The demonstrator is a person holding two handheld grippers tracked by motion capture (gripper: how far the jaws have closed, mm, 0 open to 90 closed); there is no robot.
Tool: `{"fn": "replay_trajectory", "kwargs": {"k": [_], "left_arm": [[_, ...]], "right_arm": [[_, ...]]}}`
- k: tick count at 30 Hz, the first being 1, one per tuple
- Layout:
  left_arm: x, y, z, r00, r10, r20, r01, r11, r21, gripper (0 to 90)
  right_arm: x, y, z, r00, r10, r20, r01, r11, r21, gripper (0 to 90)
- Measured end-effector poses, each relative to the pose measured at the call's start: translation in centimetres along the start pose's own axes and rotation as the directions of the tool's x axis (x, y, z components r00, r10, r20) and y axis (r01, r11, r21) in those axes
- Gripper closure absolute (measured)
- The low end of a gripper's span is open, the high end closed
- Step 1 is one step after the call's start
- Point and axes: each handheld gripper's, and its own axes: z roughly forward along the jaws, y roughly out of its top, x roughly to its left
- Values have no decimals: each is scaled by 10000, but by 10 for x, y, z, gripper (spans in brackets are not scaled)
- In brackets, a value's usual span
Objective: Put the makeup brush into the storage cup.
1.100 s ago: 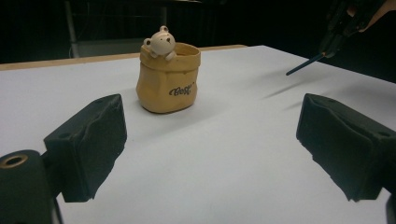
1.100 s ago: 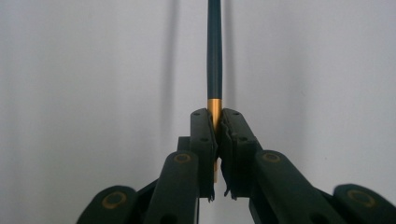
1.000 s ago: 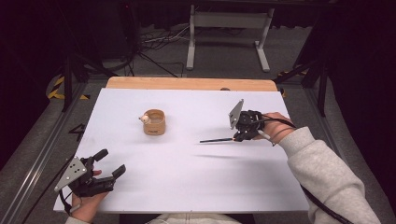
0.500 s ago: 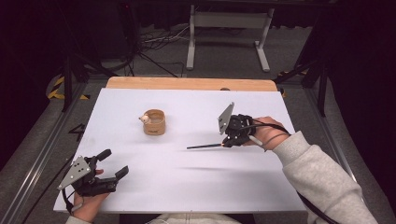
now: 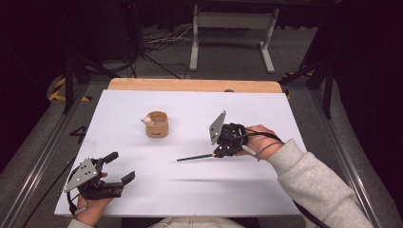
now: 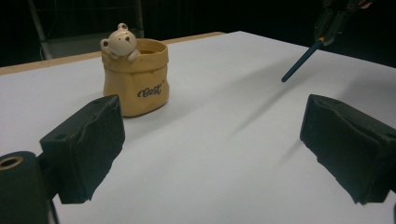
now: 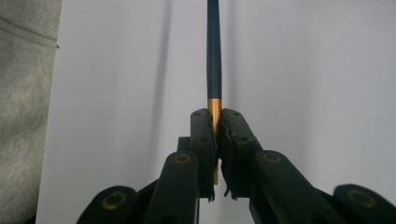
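Note:
A dark pencil (image 5: 196, 156) with a gold band juts to the left from my right gripper (image 5: 219, 153), which is shut on it and held above the white table (image 5: 266, 190). In the right gripper view the pencil (image 7: 214, 51) runs straight up from between the closed jaws, gripper (image 7: 217, 119). A small yellow pot (image 5: 157, 124) with a bear figure on its rim stands left of centre; it shows again in the left gripper view as the pot (image 6: 136, 79). My left gripper (image 5: 119, 167) rests at the near left corner, open and empty, gripper (image 6: 212, 140).
A wooden strip (image 5: 190, 85) lines the table's far edge. Beyond it stand a metal stand (image 5: 228, 28) and cables on the floor. A grey sleeve (image 5: 318, 185) comes in from the lower right.
My right gripper has carried the pencil leftward, toward the middle of the table. The left gripper has stayed in place.

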Motion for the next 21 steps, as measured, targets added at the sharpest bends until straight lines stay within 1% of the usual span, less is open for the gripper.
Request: {"fn": "replay_trajectory", "kwargs": {"k": [1,2,5,6,8,10,12,15,17,18,19,20,21], "left_arm": [[-1,2,1,10000,40,72,-40,10000,16,73],[-1,3,1,9999,95,144,-96,9999,83,73],[-6,12,4,9981,419,447,-431,9987,265,71],[-6,12,4,9981,419,447,-431,9987,265,72],[-10,18,8,9954,666,693,-702,9962,520,74],[-14,24,13,9912,952,918,-1020,9922,720,74],[-19,29,19,9874,1085,1155,-1190,9889,886,73],[-24,37,28,9796,1329,1509,-1507,9820,1137,76],[-27,43,33,9756,1420,1673,-1644,9780,1286,79],[-28,46,35,9743,1450,1725,-1689,9766,1331,82],[-28,46,35,9743,1450,1725,-1689,9766,1331,87],[-29,49,37,9716,1479,1846,-1752,9743,1415,94],[-29,51,39,9710,1467,1890,-1764,9726,1513,94]], "right_arm": [[0,2,1,9999,-54,-85,54,10000,-31,844],[1,4,2,10000,-40,-55,39,10000,-56,844],[2,8,4,9998,-112,-146,111,9999,-97,844],[2,10,5,9998,-127,-151,126,9999,-88,844],[3,12,5,9997,-168,-170,166,9998,-120,844],[4,15,6,9995,-206,-231,203,9997,-130,844],[5,19,8,9992,-275,-275,273,9996,-96,844],[6,24,8,9989,-335,-322,332,9994,-96,844],[7,26,8,9987,-382,-339,377,9992,-159,844],[7,28,9,9986,-396,-356,389,9990,-201,844],[7,28,9,9986,-396,-356,389,9990,-201,844],[8,30,8,9986,-398,-348,392,9991,-189,844],[8,30,8,9986,-398,-348,392,9991,-189,844]]}}
